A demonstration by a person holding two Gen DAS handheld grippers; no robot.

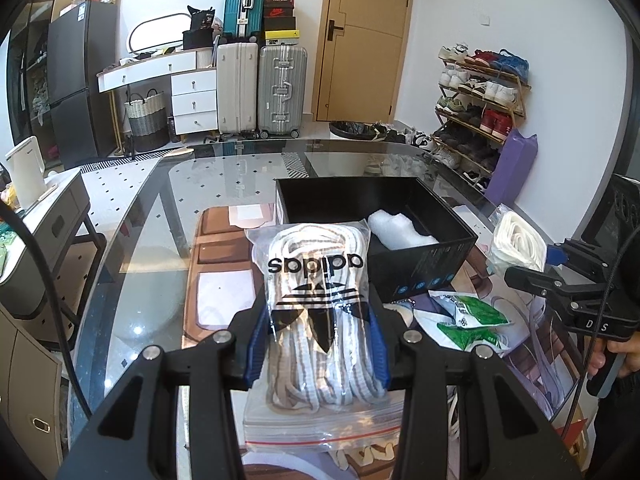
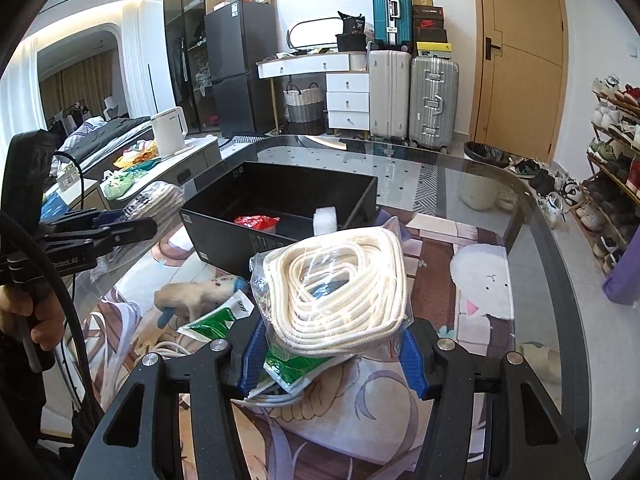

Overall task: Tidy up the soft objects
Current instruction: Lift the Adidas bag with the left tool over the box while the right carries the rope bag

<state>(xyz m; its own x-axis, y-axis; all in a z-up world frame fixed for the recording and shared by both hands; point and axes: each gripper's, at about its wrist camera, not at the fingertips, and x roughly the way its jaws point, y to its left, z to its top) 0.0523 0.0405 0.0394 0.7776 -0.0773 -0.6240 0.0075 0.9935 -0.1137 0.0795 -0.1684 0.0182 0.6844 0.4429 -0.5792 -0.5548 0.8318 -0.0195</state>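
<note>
My left gripper [image 1: 318, 344] is shut on a clear zip bag of white striped laces [image 1: 320, 300] with a black adidas logo, held above the glass table just before the black box [image 1: 320, 196]. My right gripper [image 2: 332, 350] is shut on a clear bag of coiled cream rope [image 2: 336, 288], held right of the box [image 2: 224, 220]. That rope bag [image 1: 516, 240] also shows in the left wrist view. The box holds a white foam piece [image 1: 394, 230] and a red packet [image 2: 256, 222]. A green-and-white packet [image 1: 472, 316] lies on the table.
The glass table [image 1: 132, 248] lies over a printed mat [image 2: 480, 280]. A white cable [image 2: 168, 348] lies near the green packet. Off the table stand suitcases [image 1: 280, 88], a shoe rack [image 1: 476, 108], a white kettle [image 2: 170, 126] and a wooden door [image 1: 360, 40].
</note>
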